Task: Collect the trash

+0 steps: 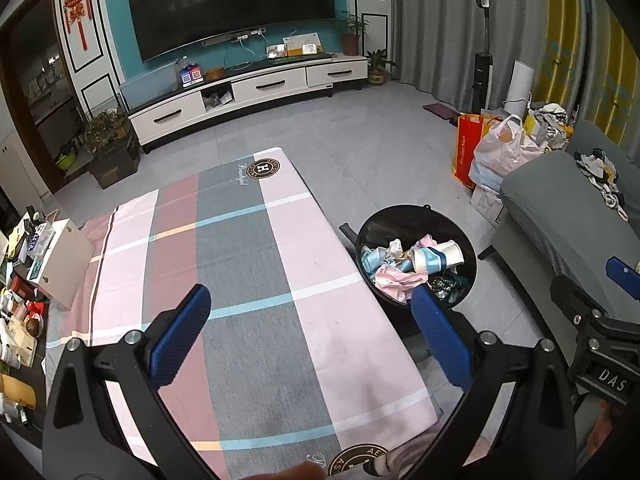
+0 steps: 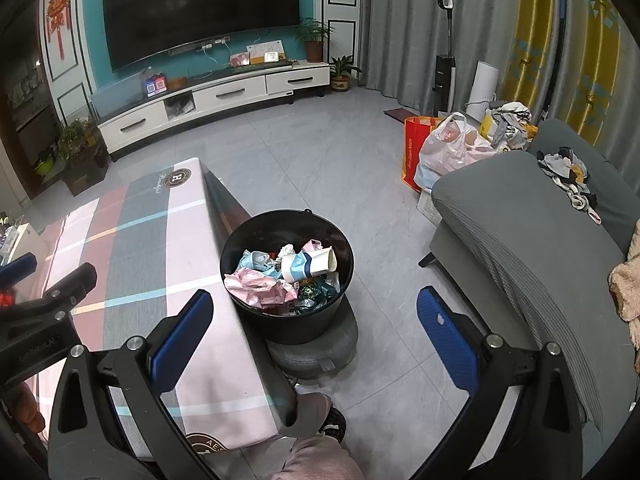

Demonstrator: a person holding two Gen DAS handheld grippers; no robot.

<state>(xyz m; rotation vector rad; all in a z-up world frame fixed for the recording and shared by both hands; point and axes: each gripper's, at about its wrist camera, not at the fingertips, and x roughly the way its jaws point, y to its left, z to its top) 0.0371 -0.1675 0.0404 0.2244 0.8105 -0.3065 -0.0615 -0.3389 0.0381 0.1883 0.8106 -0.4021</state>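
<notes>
A black trash bucket stands on the floor beside the table's right edge, holding crumpled pink and blue wrappers and a paper cup. It also shows in the left wrist view. My left gripper is open and empty above the table's checked cloth. My right gripper is open and empty, above and in front of the bucket. The right gripper shows at the left view's right edge. No loose trash shows on the cloth.
A grey sofa stands right of the bucket. Bags and clothes pile up behind it. Boxes and small items crowd the table's left end. A TV stand lines the far wall. The person's legs are near the table's corner.
</notes>
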